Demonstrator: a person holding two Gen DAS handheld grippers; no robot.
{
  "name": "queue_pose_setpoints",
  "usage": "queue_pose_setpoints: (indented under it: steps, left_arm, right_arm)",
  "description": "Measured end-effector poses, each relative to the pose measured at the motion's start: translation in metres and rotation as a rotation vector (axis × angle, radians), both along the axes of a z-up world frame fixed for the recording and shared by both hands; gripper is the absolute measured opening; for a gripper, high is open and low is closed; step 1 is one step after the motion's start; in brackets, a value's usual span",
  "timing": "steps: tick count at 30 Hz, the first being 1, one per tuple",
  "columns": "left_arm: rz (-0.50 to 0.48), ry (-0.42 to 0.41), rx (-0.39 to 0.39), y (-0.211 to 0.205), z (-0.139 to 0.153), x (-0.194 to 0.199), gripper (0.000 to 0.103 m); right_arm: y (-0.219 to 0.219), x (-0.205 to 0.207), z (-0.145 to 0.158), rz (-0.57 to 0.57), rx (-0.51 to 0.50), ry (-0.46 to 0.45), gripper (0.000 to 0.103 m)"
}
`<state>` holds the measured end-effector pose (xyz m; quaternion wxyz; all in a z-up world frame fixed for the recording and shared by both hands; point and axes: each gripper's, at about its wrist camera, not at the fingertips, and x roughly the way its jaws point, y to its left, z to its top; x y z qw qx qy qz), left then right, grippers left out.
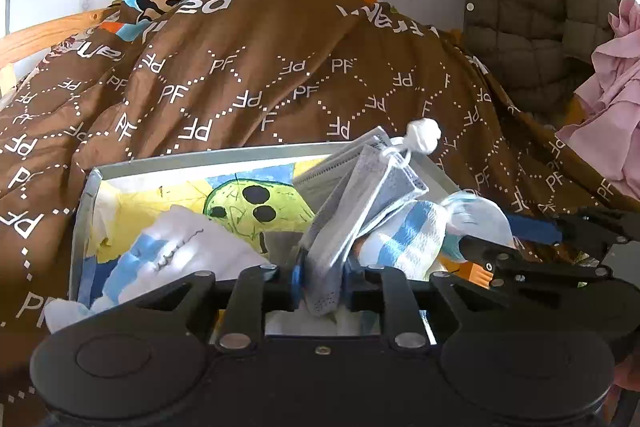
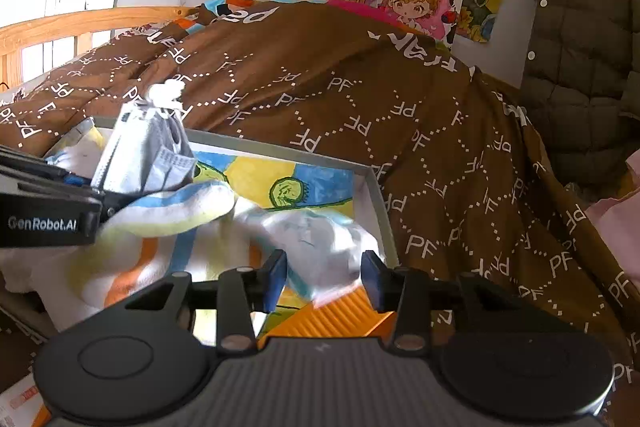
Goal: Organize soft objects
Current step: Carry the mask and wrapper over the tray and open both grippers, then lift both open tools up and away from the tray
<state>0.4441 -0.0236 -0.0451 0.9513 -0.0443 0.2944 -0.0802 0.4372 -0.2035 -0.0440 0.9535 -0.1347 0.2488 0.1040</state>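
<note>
Two grips, both loose: left gripper [image 1: 320, 287] fingers barely pinch the masks [image 1: 352, 195] standing over the box [image 1: 208, 157]; right gripper [image 2: 324, 277] fingers spread around a white cloth [image 2: 320, 239]. Risk: masks topple onto the bed [image 1: 280, 79].

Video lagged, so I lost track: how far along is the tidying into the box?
Done: striped socks already lie in the box. In hand: the left gripper pinches grey face masks over it; a white cloth sits between the right gripper's open jaws, blurred. Left: setting both down; the pink garment on the quilt may follow.
</note>
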Motion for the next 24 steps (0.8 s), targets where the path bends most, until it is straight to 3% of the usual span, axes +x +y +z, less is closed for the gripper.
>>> queue_pose_setpoints:
  steps: [7, 10, 12, 15, 24]
  left_arm:
    - [0.012, -0.004, -0.011, 0.002, 0.002, -0.003, 0.030]
    - [0.025, -0.021, -0.006, 0.001, 0.004, -0.007, 0.041]
    - [0.036, -0.037, -0.002, -0.001, 0.006, -0.010, 0.055]
    - [0.050, -0.070, 0.005, -0.002, 0.010, -0.016, 0.069]
    - [0.145, -0.140, 0.041, 0.003, 0.023, -0.036, 0.097]
  right_arm:
    - [-0.002, -0.004, 0.005, -0.008, 0.006, -0.015, 0.060]
    - [-0.007, -0.007, 0.010, -0.018, 0.035, -0.035, 0.075]
    - [-0.009, -0.008, 0.013, -0.027, 0.048, -0.044, 0.082]
    - [-0.014, -0.011, 0.018, -0.045, 0.069, -0.055, 0.088]
    - [-0.029, -0.022, 0.035, -0.121, 0.129, -0.059, 0.101]
